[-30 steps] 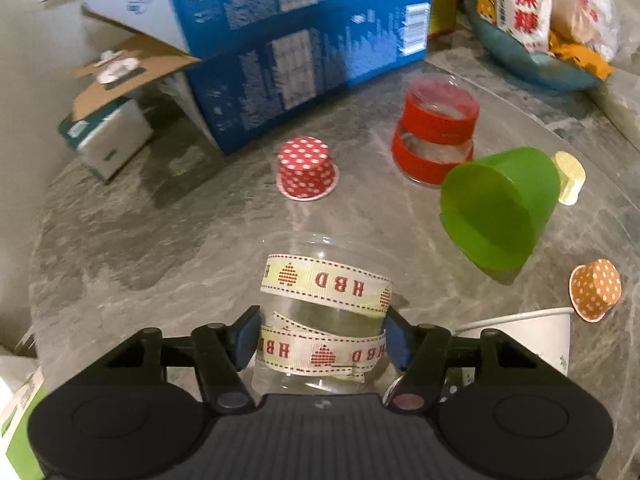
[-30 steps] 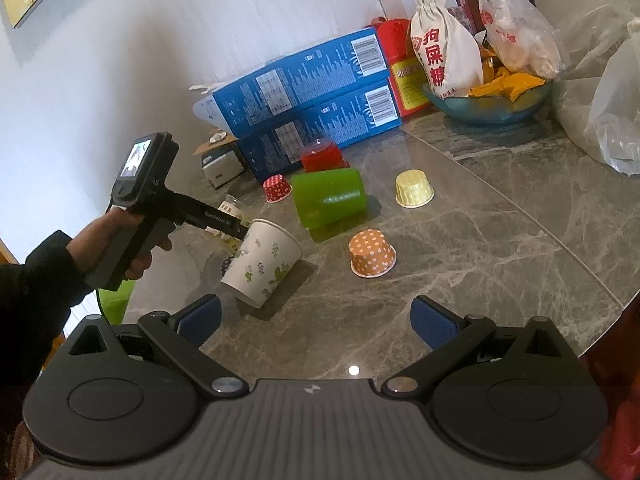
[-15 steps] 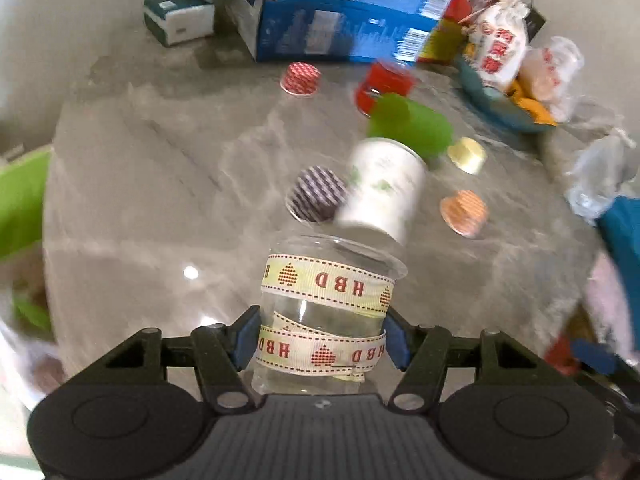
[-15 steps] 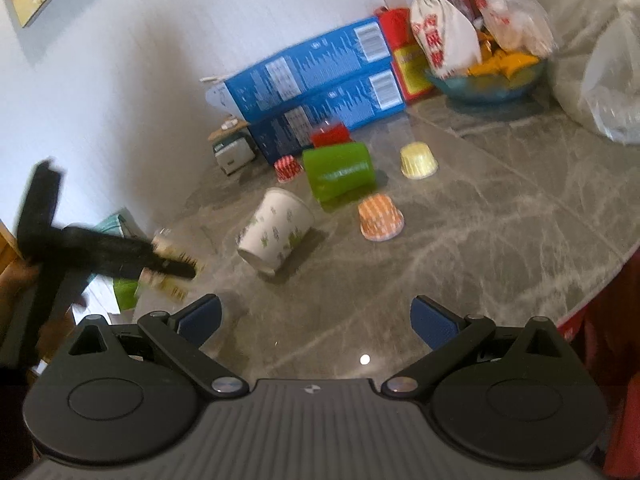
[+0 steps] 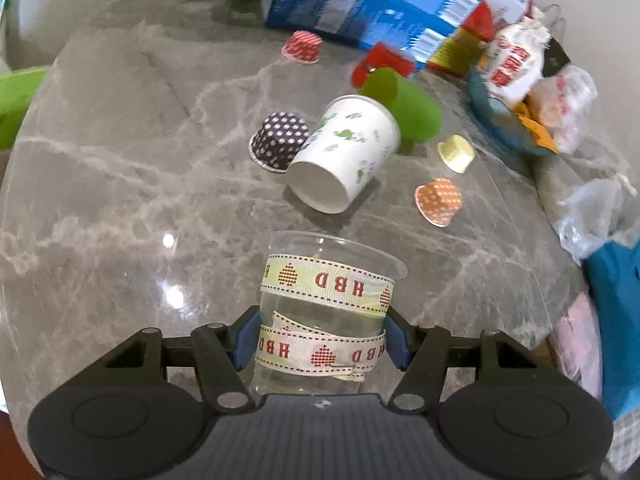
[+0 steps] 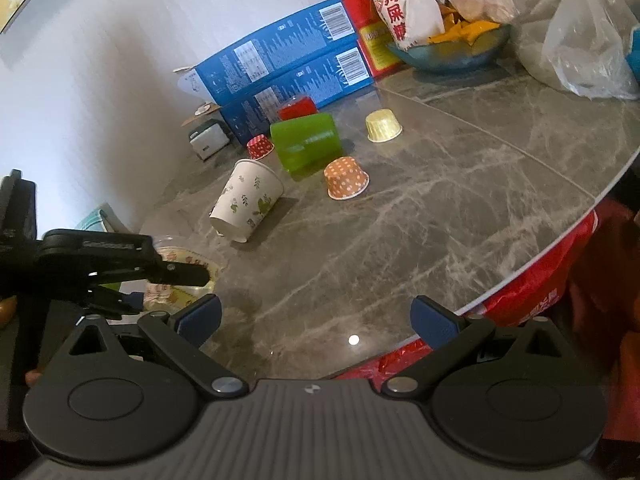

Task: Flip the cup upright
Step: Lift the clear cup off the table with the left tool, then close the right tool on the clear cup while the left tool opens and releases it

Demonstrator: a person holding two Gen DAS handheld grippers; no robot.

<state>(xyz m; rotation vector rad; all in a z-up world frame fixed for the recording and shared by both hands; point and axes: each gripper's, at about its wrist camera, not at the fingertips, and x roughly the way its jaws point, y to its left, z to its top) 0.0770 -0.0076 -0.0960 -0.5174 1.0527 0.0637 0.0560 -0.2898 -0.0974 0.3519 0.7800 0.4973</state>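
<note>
My left gripper is shut on a clear plastic cup wrapped in cream "HBD" ribbon. I hold the cup above the grey marble table, its open rim pointing away from the camera. In the right wrist view the cup shows at the lower left, partly hidden by the left gripper's arm. My right gripper is open and empty over the table's near edge.
A white leaf-print paper cup lies on its side by a dark dotted cupcake liner. A green cup lies on its side behind it. Orange, yellow and red liners, blue boxes, a snack bowl.
My left gripper has lifted the ribbon cup off the table and swung it back toward the near side. The right gripper has stayed open and shifted slightly.
</note>
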